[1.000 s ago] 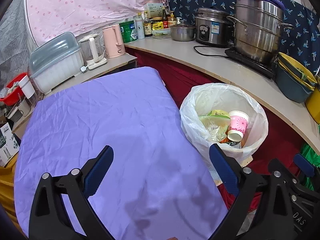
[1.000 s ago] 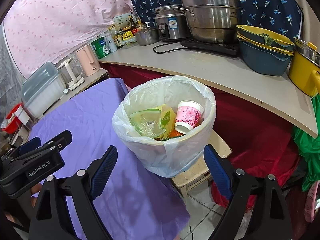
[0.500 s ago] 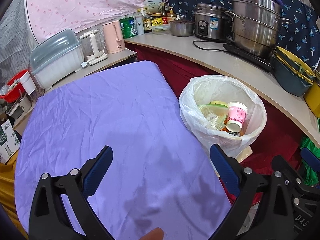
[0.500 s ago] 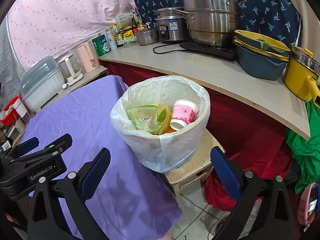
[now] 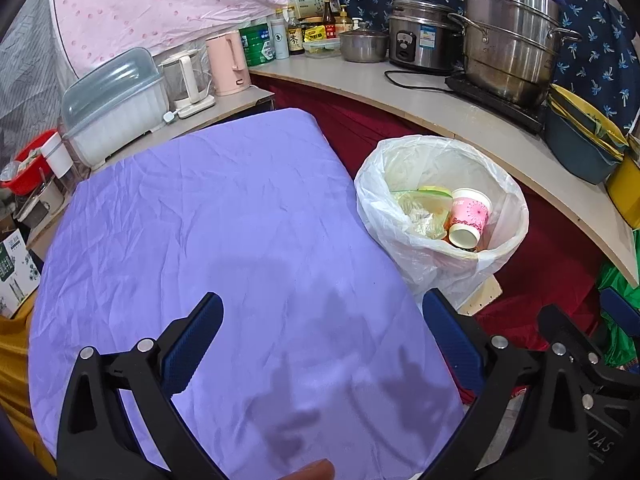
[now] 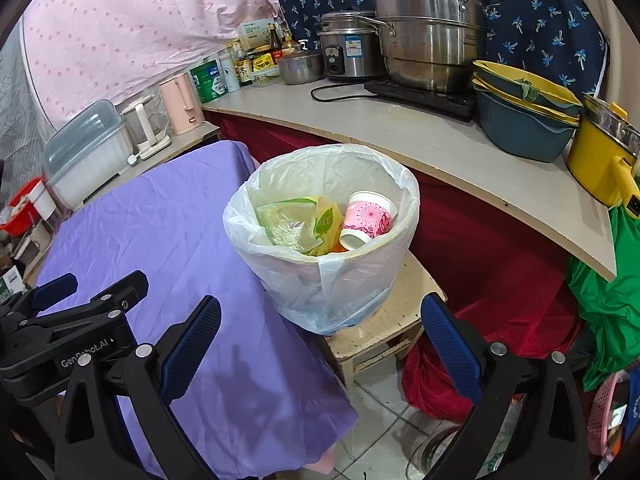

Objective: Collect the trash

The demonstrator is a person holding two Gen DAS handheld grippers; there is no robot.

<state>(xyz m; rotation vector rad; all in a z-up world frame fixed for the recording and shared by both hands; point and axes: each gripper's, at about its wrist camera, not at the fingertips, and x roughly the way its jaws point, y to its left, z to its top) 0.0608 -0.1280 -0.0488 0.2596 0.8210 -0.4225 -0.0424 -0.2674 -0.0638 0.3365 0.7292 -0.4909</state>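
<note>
A lived-in home kitchen. A curved counter [image 6: 440, 148] carries a stacked steel steamer pot [image 6: 428, 28], a rice cooker [image 6: 348, 46], sauce bottles [image 6: 276, 46] and stacked basins [image 6: 520, 120]. Nearby stand a pink kettle [image 5: 228, 64], a covered dish rack [image 5: 116, 104], and a table under purple cloth [image 5: 224, 240].

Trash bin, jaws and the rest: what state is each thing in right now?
Trash bin: lined with bag, partly full.
Pink paper cup: lying tilted inside bin.
Left gripper: jaws open, empty.
Right gripper: jaws open, empty.
Purple tablecloth: wrinkled.
Steamer pot: lidded.
</note>
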